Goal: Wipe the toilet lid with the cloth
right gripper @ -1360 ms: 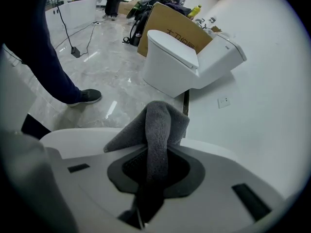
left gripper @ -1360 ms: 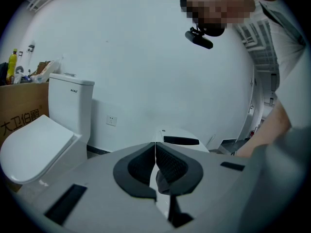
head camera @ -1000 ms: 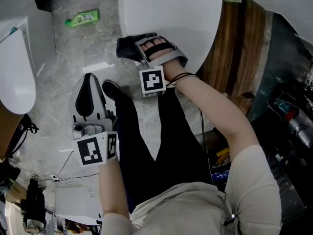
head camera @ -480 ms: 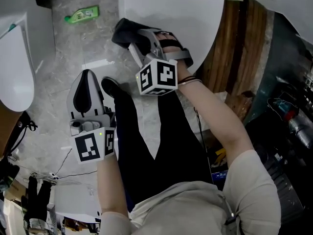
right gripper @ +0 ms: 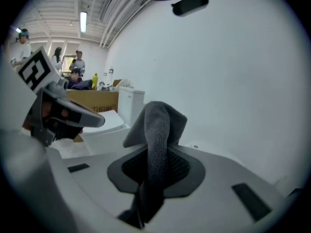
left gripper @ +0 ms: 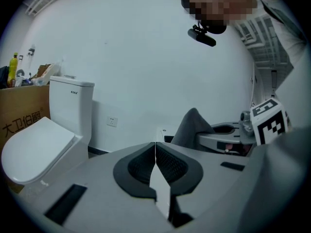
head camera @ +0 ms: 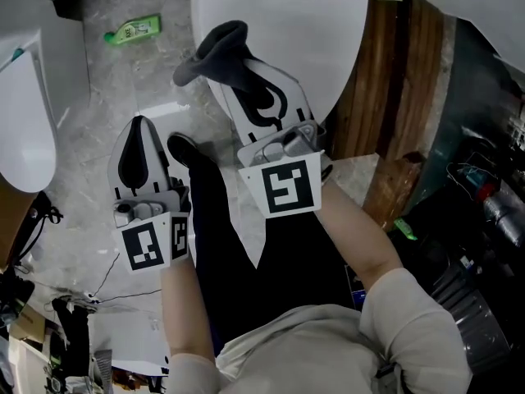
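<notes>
My right gripper (head camera: 234,76) is shut on a dark grey cloth (head camera: 212,54) and is held up in the air over the front left edge of the white toilet lid (head camera: 312,31). In the right gripper view the cloth (right gripper: 158,127) stands bunched up out of the closed jaws of the right gripper (right gripper: 154,164), clear of any surface. My left gripper (head camera: 139,125) hangs lower at the left over the marble floor, shut and empty. The left gripper view shows its jaws pressed together at the left gripper (left gripper: 155,149), with the cloth (left gripper: 192,127) to the right.
A second white toilet (head camera: 29,97) stands at the left, seen also as the toilet (left gripper: 41,144) with a cardboard box (left gripper: 19,115) behind. A green bottle (head camera: 131,29) lies on the floor. A wooden panel (head camera: 394,89) runs along the right. A black shoe (head camera: 184,148) is below the lid.
The right gripper has lifted off the lid with the cloth and swung up toward the head camera. The left gripper has barely moved.
</notes>
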Tool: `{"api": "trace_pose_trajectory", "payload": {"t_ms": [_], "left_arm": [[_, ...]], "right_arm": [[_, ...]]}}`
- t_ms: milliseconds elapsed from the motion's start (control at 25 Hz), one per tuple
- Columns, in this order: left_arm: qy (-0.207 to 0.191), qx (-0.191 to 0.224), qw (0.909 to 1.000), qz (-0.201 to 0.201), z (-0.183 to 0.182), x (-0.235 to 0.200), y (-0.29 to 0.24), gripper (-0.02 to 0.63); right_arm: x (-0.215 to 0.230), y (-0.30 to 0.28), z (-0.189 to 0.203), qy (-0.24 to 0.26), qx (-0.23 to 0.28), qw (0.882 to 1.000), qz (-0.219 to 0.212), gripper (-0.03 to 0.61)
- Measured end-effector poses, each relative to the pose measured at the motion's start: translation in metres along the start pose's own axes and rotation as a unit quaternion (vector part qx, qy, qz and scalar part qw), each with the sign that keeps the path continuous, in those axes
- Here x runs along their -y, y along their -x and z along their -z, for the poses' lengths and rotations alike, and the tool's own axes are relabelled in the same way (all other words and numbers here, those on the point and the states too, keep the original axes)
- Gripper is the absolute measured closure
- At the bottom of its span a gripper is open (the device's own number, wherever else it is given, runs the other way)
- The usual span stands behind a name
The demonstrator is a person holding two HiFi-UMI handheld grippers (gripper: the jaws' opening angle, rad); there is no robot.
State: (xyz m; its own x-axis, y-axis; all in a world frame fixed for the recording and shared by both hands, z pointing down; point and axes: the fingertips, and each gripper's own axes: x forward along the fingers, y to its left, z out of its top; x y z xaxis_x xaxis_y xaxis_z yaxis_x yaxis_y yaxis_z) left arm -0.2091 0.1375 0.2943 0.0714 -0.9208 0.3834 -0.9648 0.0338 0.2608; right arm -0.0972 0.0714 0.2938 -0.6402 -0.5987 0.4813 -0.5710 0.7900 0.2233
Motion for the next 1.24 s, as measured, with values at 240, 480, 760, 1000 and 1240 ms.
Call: {"api": "trace_pose_trajectory", "payload": {"t_ms": [240, 480, 760, 1000, 1240], "left_arm": [[-0.002, 0.003, 1.0, -0.001, -0.001, 0.004, -0.001, 0.598], [-0.002, 0.008, 1.0, 0.001, -0.003, 0.008, -0.002, 0.598], [0.002, 0.008, 1.0, 0.002, -0.004, 0.013, -0.002, 0.598], [0.0, 0.004, 1.0, 0.005, -0.002, 0.015, -0.005, 0.598], [-0.005, 0.006, 0.9999, 0.015, -0.002, 0.022, -0.008, 0.598]], "right_arm": [[0.006, 0.018, -0.008, -0.066, 0.041, 0.996, 0.035, 0.508], [0.01, 0.019, -0.004, -0.074, 0.046, 0.996, 0.036, 0.508], [0.014, 0.021, 0.001, -0.079, 0.041, 0.995, 0.042, 0.508], [0.018, 0.023, 0.009, -0.095, 0.034, 0.994, 0.052, 0.508], [0.018, 0.023, 0.024, -0.098, 0.02, 0.994, 0.049, 0.508]]}}
